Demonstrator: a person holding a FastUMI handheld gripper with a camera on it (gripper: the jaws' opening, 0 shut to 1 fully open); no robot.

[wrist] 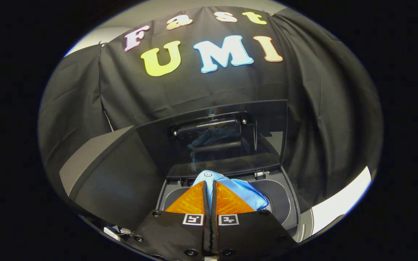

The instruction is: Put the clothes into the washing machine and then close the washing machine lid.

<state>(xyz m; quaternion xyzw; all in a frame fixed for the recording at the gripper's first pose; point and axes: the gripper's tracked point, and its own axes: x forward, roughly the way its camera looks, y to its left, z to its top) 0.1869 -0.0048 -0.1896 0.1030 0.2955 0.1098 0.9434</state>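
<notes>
A: So, the washing machine?
B: Below the gripper, its lid raised upright behind the opening.
A: And the clothes?
B: A light blue garment hangs over the drum opening, pinched in the gripper, whose jaws are nearly closed on the fabric.

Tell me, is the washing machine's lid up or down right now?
Up. The lid stands raised behind the open tub, and the gripper, fingers pinched on the blue cloth, holds it over the opening.
</notes>
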